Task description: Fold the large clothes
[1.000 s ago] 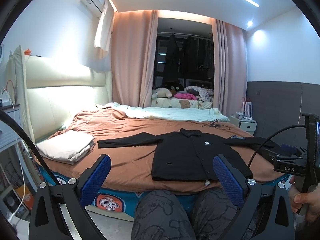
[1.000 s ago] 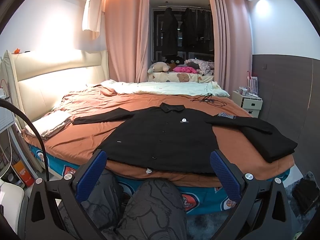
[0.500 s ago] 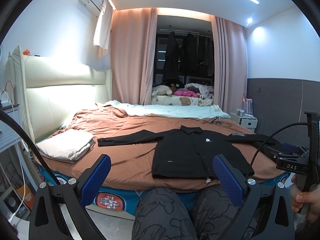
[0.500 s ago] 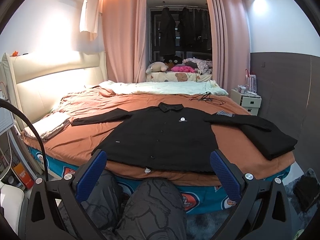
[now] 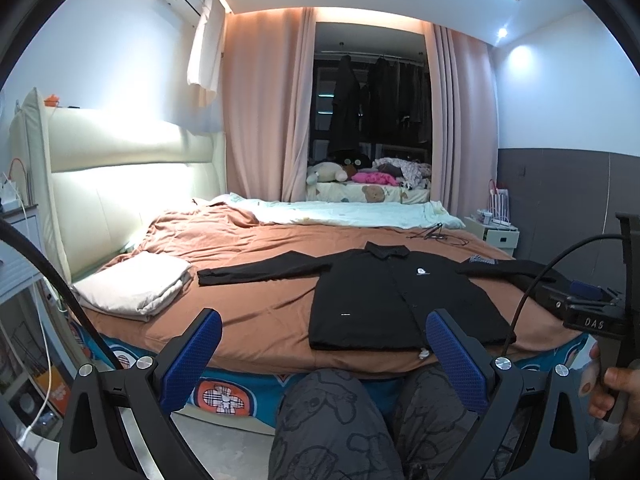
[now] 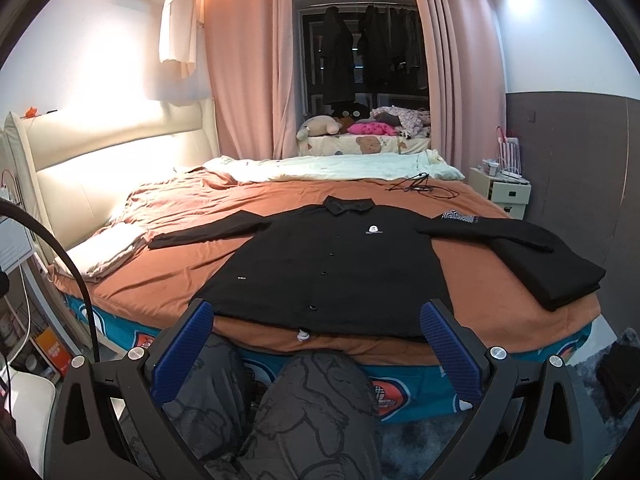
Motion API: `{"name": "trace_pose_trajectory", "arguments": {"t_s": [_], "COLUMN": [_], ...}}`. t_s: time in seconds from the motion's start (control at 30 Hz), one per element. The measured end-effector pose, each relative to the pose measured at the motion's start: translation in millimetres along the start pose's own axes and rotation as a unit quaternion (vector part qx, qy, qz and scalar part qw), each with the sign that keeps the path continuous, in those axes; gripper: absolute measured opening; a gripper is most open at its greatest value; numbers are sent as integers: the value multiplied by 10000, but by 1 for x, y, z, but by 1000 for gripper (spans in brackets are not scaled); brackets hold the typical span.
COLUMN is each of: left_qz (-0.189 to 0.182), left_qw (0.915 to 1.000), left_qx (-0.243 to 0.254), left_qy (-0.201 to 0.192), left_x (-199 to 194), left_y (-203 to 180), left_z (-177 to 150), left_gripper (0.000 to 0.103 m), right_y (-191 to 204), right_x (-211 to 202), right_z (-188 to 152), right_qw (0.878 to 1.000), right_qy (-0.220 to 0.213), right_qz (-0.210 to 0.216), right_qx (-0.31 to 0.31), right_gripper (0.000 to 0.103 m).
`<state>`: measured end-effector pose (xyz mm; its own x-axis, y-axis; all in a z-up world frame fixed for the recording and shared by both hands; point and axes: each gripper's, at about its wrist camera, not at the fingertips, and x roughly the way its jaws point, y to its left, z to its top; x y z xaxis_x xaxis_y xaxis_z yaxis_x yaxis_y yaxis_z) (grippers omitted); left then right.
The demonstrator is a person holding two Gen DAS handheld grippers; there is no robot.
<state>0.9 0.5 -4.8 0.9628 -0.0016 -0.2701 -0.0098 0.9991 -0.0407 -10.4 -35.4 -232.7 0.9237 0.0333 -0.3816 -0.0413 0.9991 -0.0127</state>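
A black long-sleeved button shirt (image 5: 396, 296) lies flat, front up, on the brown bed cover, collar away from me and both sleeves spread out; it also shows in the right wrist view (image 6: 332, 264). My left gripper (image 5: 320, 356) is open and empty, held before the bed's near edge, left of the shirt's hem. My right gripper (image 6: 316, 350) is open and empty, just in front of the hem. The right gripper's body (image 5: 592, 312) shows at the right of the left wrist view.
A folded black garment (image 6: 552, 272) lies on the bed's right corner under the right sleeve. A folded white cloth (image 5: 136, 284) lies at the left by the headboard. A cable (image 6: 416, 188) lies beyond the collar. My knees (image 6: 304, 412) are below the grippers.
Both views have tilted up slightly and drawn back a little from the bed. The shirt has not moved and both grippers stay open.
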Motion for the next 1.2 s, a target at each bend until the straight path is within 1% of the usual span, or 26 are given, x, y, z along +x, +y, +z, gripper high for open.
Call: {"name": "trace_pose_trajectory", "arguments": {"t_s": [0.17, 0.27, 0.33, 0.4, 0.57, 0.67, 0.73, 0.8, 0.97, 1.13, 1.2], "left_qz": [15, 63, 43, 43, 104, 124, 118, 130, 160, 231, 241], "left_qw": [9999, 9997, 9992, 9987, 9958, 9940, 9927, 9921, 9895, 9845, 9819], "left_qx": [14, 4, -87, -174, -420, -483, -506, -523, -714, -961, -1090], "left_qy": [107, 225, 376, 475, 809, 977, 1092, 1136, 1248, 1447, 1533], "left_x": [14, 33, 52, 69, 126, 160, 184, 198, 243, 284, 296], "left_y": [7, 16, 27, 34, 55, 65, 73, 75, 97, 125, 136], "left_z": [-1, -2, -2, -4, -4, -2, 0, 0, -1, -4, -3], "left_gripper": [103, 103, 103, 103, 103, 103, 102, 103, 102, 99, 96], "right_y": [-3, -9, -13, -16, -18, -19, -19, -19, -12, 1, 4], "right_x": [7, 18, 29, 43, 81, 108, 130, 149, 195, 229, 241], "right_z": [2, 6, 10, 16, 34, 44, 49, 55, 75, 94, 99], "right_qw": [10000, 10000, 9999, 9998, 9994, 9988, 9978, 9965, 9932, 9910, 9895], "right_qy": [-39, -4, 62, 142, 328, 443, 595, 748, 1064, 1261, 1361], "right_qz": [11, 79, 79, 78, -8, -42, -94, -124, -245, -354, -338], "right_qx": [-25, 42, 119, 137, 116, 199, 280, 350, 394, 288, 345], "right_gripper": [103, 103, 103, 103, 103, 103, 103, 103, 103, 103, 103]}}
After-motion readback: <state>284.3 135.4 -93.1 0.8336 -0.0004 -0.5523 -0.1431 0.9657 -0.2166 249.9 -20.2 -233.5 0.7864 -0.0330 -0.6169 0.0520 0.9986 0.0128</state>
